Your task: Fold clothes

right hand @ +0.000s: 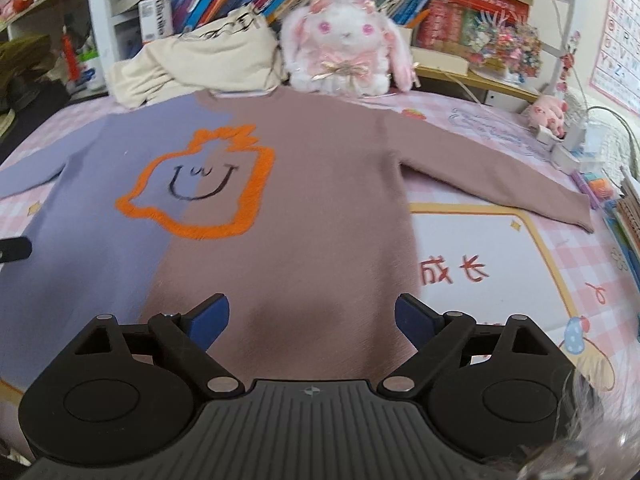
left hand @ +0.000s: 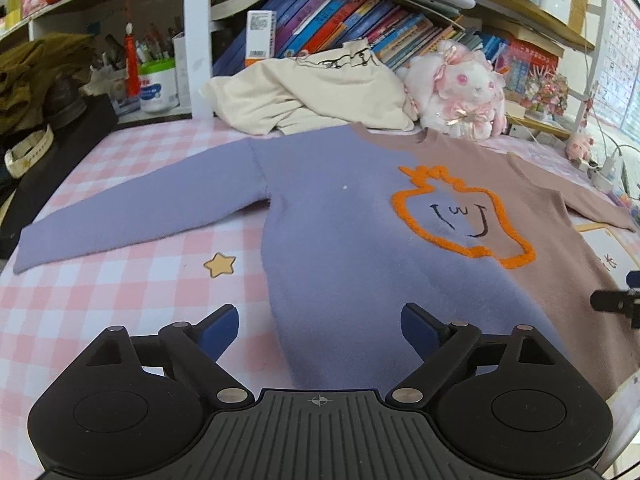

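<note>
A two-tone sweater (left hand: 340, 216) lies flat, front up, on the pink checked bed cover. Its left half is purple, its right half brown (right hand: 320, 184), with an orange outlined smiley patch (left hand: 460, 216) on the chest. Both sleeves are spread out: the purple sleeve (left hand: 132, 212) to the left, the brown sleeve (right hand: 492, 176) to the right. My left gripper (left hand: 320, 328) is open and empty above the purple lower part near the hem. My right gripper (right hand: 312, 320) is open and empty above the brown lower part.
A crumpled cream garment (left hand: 312, 92) and a white-pink plush rabbit (right hand: 348, 44) lie behind the sweater's collar. A bookshelf (left hand: 360, 16) runs along the back. Small items and cables (right hand: 576, 140) sit at the right edge. Dark things (left hand: 36, 92) are piled at the left.
</note>
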